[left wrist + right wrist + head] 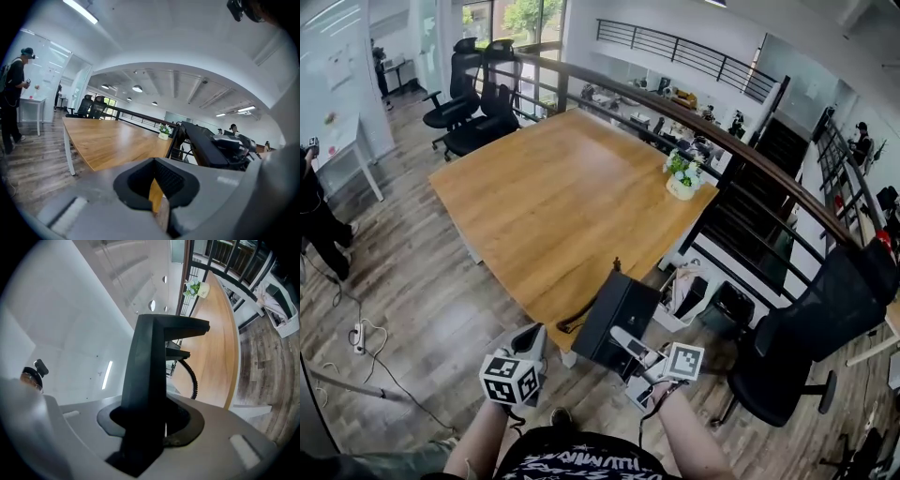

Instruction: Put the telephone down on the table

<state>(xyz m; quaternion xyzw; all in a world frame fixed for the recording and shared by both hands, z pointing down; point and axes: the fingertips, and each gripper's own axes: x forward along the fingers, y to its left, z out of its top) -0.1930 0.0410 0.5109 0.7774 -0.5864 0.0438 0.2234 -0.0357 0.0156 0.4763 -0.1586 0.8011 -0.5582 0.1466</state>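
A black telephone hangs in the air just off the near corner of the big wooden table. My right gripper is shut on its near edge. In the right gripper view the telephone stands up between the jaws of that gripper, and its coiled cord dangles toward the table. My left gripper is to the left of the phone and apart from it, jaws together with nothing in them. The left gripper view shows the telephone to the right of the left gripper.
A white pot with a plant stands at the table's far right edge, beside a curved railing. Black office chairs stand behind the table, another at the right. A white basket, a power strip and a person are around it.
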